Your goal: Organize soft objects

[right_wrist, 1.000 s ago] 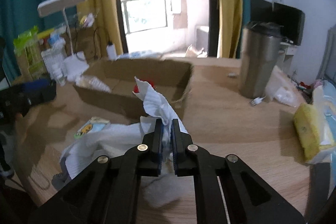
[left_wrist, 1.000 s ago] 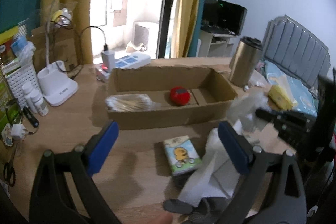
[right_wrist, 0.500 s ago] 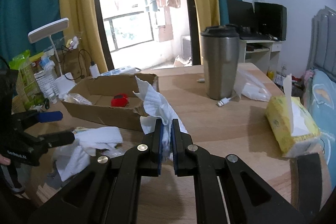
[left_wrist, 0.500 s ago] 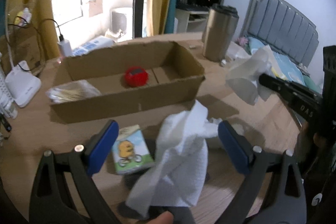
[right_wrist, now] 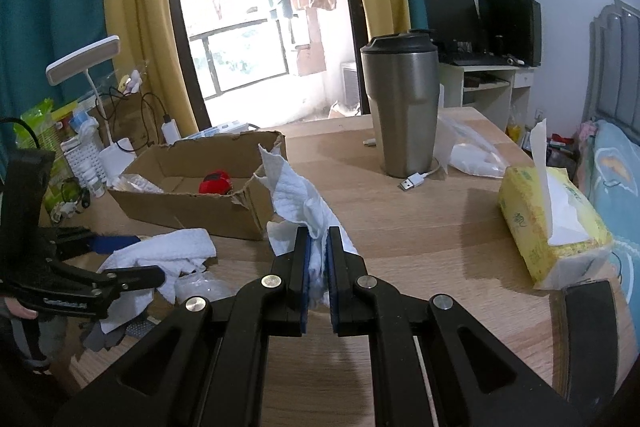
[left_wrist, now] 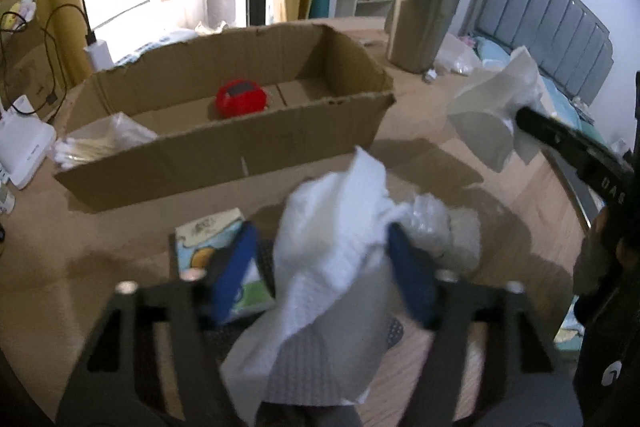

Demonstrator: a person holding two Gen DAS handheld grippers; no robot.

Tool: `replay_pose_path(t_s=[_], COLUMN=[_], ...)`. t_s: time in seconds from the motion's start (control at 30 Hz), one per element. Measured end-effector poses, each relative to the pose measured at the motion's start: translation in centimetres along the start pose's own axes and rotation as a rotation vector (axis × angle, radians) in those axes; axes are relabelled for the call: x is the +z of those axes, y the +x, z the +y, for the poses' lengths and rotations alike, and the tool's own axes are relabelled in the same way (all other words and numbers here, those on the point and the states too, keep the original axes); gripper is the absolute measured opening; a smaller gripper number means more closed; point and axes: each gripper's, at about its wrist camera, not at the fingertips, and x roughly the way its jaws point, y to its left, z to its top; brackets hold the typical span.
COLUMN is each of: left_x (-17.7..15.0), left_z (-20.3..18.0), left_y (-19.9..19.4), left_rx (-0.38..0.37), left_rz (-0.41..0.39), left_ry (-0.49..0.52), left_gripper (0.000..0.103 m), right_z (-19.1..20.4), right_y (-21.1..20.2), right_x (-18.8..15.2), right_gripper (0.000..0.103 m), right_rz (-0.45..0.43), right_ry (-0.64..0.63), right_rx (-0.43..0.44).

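A crumpled white towel (left_wrist: 332,267) lies on the wooden table in front of the cardboard box (left_wrist: 224,151). My left gripper (left_wrist: 320,233) straddles it and its jaws are closing; the right pad touches the cloth, the left pad stands just clear. From the right wrist view the same towel (right_wrist: 168,251) lies between the left gripper's fingers (right_wrist: 120,241). My right gripper (right_wrist: 318,259) is shut on a white paper towel (right_wrist: 296,191), held above the table right of the box. The box holds a red object (left_wrist: 241,99) and a bag of cotton swabs (left_wrist: 100,143).
A small tissue packet with a yellow cartoon (left_wrist: 208,239), a clear plastic bag (left_wrist: 436,227) and grey cloth (left_wrist: 304,367) lie around the towel. A steel tumbler (right_wrist: 404,107), USB cable (right_wrist: 412,183), yellow tissue pack (right_wrist: 552,219) and desk lamp (right_wrist: 84,61) also stand on the table.
My left gripper came down over the white towel and its jaws narrowed around it. My right gripper carried its paper towel off the pile, to the right.
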Motion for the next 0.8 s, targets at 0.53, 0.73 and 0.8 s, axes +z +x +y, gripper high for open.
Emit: replay_pose_path(t_s=[0.53,0.73,0.8], left_x=[0.4,0.6,0.5], left_z=[1.0,2.3,2.4], left_y=[-4.6,-6.6,-7.0], left_rx=[-0.035,-0.021,-0.017], left_rz=[-0.122,-0.186,-0.202], left_ry=[-0.010,-0.031,-0.035], left_gripper=[0.024,0.024,0.024], right_z=[1.4,2.6,3.0], right_y=[-0.8,-1.0,-1.0], right_x=[0.7,1.2,1.4], right_gripper=[0.009,0.009,0.009], right_rz=[-0.026,-0.031,-0.033], right_ry=[-0.030,-0.050,-0.057], right_rx=[0.001,0.008,0.010])
